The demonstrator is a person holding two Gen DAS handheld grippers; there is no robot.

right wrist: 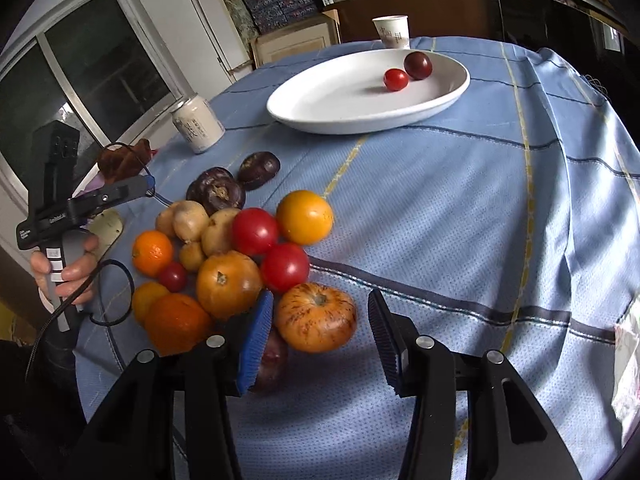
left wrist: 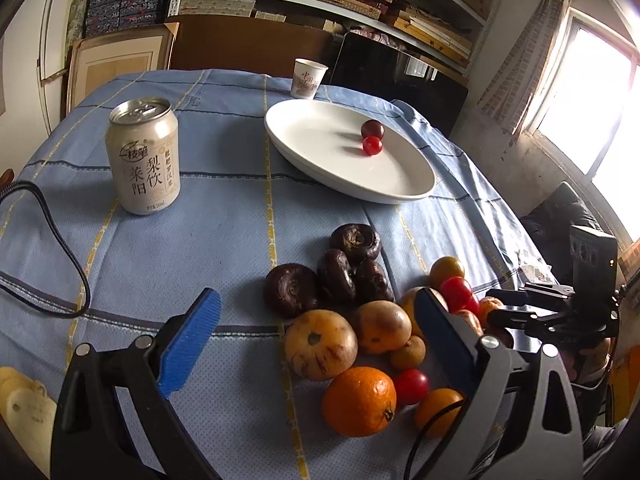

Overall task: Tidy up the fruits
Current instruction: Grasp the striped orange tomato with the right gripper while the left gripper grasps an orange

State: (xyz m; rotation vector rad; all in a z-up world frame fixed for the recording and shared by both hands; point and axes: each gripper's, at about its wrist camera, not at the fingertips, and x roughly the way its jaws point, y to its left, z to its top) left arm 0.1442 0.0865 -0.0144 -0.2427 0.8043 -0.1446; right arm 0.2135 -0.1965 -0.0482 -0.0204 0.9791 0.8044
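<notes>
Looking along your right gripper [right wrist: 320,320], you see its jaws standing open around a streaked orange tomato [right wrist: 316,317], which sits between the blue pads without being clearly pressed; the left pad [right wrist: 256,340] is just beside it and the right pad is apart from it. Your left gripper [left wrist: 316,320] has its fingers wide, nothing held, with the fruit pile [left wrist: 360,320] lying between and beyond them on the blue checked tablecloth [left wrist: 224,216]. The pile has dark water chestnuts [left wrist: 336,276], red tomatoes [right wrist: 256,232], a yellow tomato [right wrist: 305,217], oranges [left wrist: 359,401] and brownish round fruits [left wrist: 321,344], all touching each other. Farther on the cloth stands the white plate [left wrist: 320,160], well apart from the pile, and it holds a small red tomato [left wrist: 372,146] touching a dark one [left wrist: 372,129]. A drink can [left wrist: 143,156] stands upright to the left, and a paper cup [left wrist: 308,79] behind the plate
</notes>
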